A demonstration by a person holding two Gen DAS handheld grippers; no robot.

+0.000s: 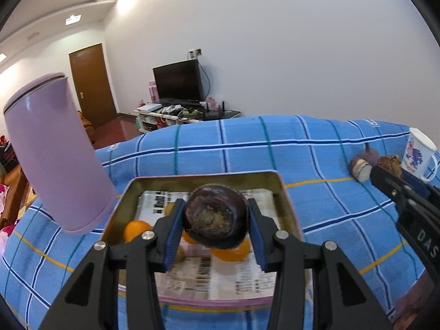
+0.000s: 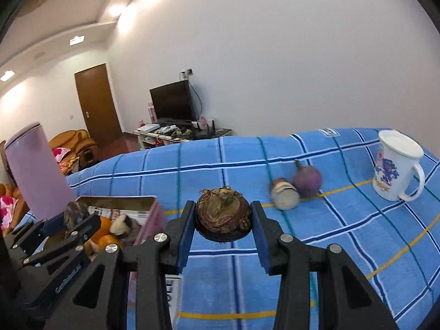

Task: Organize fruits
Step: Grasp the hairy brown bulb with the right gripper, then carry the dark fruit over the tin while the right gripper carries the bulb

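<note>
Left gripper [image 1: 216, 224]: a dark brown round fruit [image 1: 216, 217] is clamped between the blue fingers [image 1: 173, 233], held above the newspaper-lined tin tray [image 1: 286, 206] with oranges [image 1: 136, 229]. Right gripper [image 2: 223, 224]: a second brown fruit [image 2: 223, 218] is clamped, held over the blue checked surface [image 2: 343, 233]. "DAS" is read on the right gripper's body in the left view; newspaper print is illegible.

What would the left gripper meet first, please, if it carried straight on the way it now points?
Probably the newspaper-lined tin tray: the left gripper, holding a dark fruit, points down into it, over the oranges. Depth is uncertain.
</note>
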